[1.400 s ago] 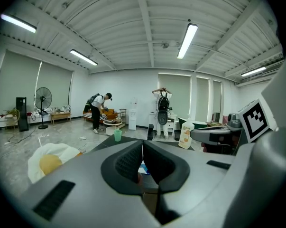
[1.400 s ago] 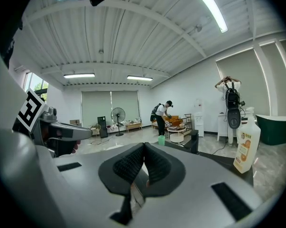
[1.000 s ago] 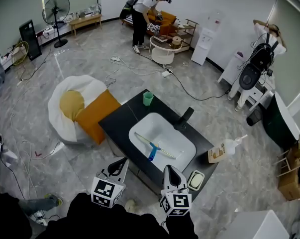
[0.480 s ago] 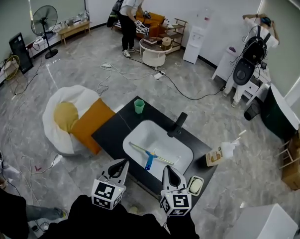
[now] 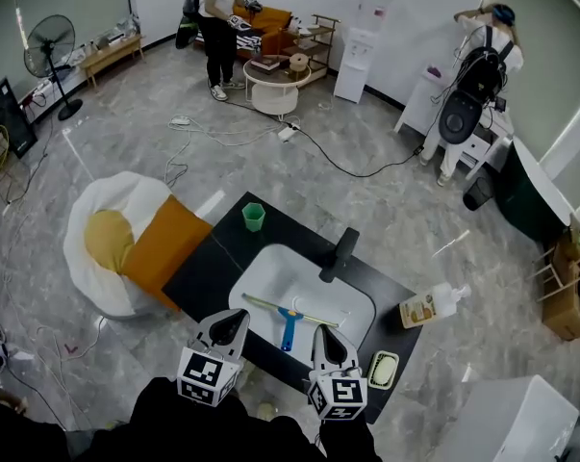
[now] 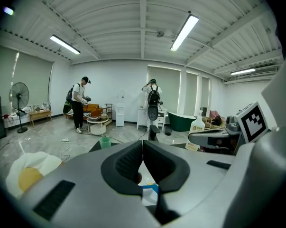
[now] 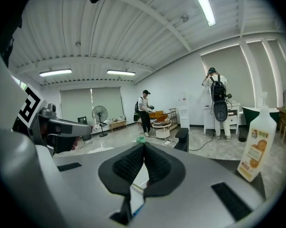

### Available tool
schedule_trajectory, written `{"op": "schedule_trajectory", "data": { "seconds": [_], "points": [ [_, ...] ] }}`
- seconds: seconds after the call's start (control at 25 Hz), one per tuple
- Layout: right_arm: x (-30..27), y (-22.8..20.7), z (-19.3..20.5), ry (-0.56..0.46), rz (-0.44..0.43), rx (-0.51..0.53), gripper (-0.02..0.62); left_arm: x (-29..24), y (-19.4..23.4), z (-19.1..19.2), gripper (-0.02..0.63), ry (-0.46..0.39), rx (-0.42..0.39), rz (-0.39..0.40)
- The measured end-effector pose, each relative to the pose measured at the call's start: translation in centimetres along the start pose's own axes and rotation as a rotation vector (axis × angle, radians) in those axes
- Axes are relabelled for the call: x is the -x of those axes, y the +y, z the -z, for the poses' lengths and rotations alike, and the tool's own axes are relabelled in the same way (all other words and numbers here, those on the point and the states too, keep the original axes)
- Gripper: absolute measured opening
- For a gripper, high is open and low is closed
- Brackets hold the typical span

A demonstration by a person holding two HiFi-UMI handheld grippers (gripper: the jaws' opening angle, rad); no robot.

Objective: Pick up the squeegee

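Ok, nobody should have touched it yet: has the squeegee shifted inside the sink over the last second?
No. The squeegee lies as before across the sink, with its blue handle toward the near rim.

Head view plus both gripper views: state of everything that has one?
squeegee: lying flat in the sink, untouched
left claw: shut, empty
right claw: shut, empty
green cup: upright on the counter
soap bottle: upright at the counter's corner
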State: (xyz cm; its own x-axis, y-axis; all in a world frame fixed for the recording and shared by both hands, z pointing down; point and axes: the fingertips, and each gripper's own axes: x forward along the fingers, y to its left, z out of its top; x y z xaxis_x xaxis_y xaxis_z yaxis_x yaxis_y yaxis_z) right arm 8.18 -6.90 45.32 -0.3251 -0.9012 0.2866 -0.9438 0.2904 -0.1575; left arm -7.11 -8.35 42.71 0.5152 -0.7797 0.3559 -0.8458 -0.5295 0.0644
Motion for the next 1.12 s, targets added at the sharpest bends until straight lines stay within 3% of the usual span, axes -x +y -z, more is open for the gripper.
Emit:
{"op": "schedule_trajectory", "data": {
  "seconds": [0.56,1.12],
  "points": [
    [-9.3,-3.8,6.6,0.189,0.123,-0.095,0.017,-11.6,4.9,5.5,0.025,0.174,0.062,0.147],
    [-14.1,-5.9,14.6,0.377,0.156,-0.171,0.018,-17.5,6.6,12.6,0.025,0.333,0.100,0.204]
  ]
}}
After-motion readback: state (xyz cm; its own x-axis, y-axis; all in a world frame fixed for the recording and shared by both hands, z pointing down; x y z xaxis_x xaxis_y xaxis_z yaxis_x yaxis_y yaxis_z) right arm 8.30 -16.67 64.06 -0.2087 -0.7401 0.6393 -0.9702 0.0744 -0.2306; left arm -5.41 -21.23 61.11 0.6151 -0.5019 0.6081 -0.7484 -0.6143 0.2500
